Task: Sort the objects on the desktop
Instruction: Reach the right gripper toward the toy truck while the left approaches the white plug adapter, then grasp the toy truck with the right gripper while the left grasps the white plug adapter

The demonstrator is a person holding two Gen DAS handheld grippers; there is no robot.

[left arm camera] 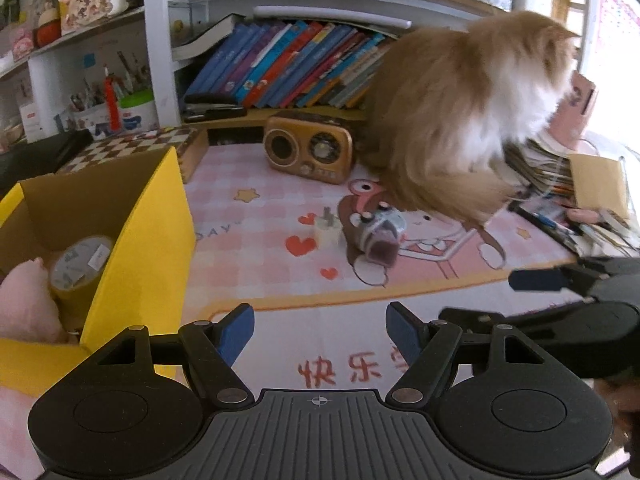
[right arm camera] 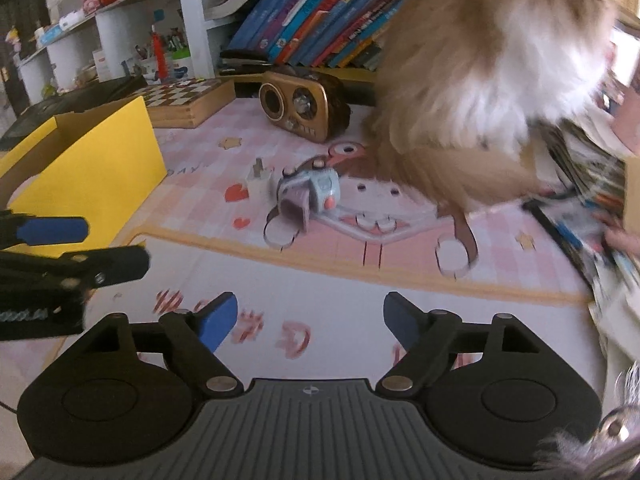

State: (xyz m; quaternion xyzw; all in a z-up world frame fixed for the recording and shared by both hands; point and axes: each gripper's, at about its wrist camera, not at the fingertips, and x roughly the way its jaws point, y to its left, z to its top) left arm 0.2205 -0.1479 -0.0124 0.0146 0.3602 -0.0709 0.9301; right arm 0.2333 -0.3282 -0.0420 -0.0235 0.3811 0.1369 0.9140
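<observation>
**Cat beside the last loose pieces**

The small toy camera (right arm camera: 310, 196) and the white plug (right arm camera: 258, 182) lie together mid-mat, just beside the cat (right arm camera: 480, 80). Reach in fast and you may startle it, or its tail could sweep them away. Your left gripper (left arm camera: 320, 332) and right gripper (right arm camera: 310, 320) both stand apart, empty, hovering over bare mat near the front edge. You have open room ahead; the yellow box (left arm camera: 136, 248) walls off your left, the radio (left arm camera: 308, 148) stands behind.
</observation>
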